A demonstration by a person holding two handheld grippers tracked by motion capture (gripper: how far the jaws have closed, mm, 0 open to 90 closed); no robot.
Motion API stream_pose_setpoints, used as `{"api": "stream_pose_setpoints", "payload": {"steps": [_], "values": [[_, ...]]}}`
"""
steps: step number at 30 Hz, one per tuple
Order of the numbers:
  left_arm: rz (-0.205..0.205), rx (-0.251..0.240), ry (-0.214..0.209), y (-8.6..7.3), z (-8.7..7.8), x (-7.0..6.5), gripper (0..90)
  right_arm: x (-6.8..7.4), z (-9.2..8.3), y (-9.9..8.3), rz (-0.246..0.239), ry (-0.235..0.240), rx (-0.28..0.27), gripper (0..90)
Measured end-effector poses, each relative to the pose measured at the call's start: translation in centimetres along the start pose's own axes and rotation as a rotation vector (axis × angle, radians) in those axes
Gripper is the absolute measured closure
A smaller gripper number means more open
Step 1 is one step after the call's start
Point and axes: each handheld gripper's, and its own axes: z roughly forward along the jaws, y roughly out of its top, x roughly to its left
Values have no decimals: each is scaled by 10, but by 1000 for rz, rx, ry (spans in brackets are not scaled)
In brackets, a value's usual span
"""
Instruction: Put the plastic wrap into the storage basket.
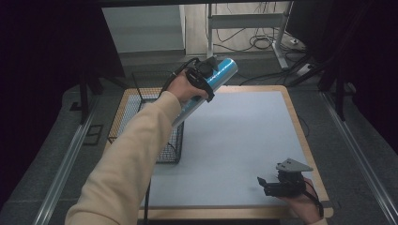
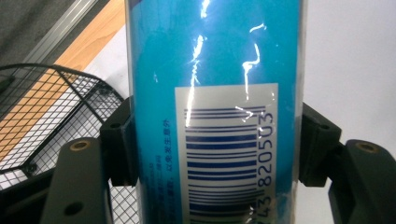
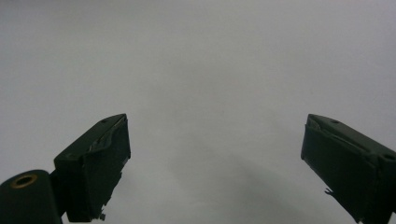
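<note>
A black wire basket [image 1: 164,140] stands on the table [image 1: 244,140] at its 9 o'clock edge. The table has a pale grey top and a wooden rim. Behind it, at 12 o'clock, cables [image 1: 256,42] lie on the floor beside a white metal frame [image 1: 248,21].

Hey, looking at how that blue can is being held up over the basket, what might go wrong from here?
1. The blue can is glossy and the left gripper pinches only its sides, tilted in the air; it may slip.
2. It hangs over the wire basket edge, so a drop could strike the rim and roll away.
3. The right gripper sits open, far off, unable to catch it.
</note>
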Motion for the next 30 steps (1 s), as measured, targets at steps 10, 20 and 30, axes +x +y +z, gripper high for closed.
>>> {"api": "stream_pose_setpoints", "payload": {"steps": [10,20,30], "values": [[-38,3,18,-7,1,18,314,-1,0,0,-1,-5,0,81],[-79,8,42,-17,6,35,314,0,-2,1,0,-6,-10,81],[-126,17,62,-27,12,55,314,-1,-1,0,-3,-12,-9,81]]}}
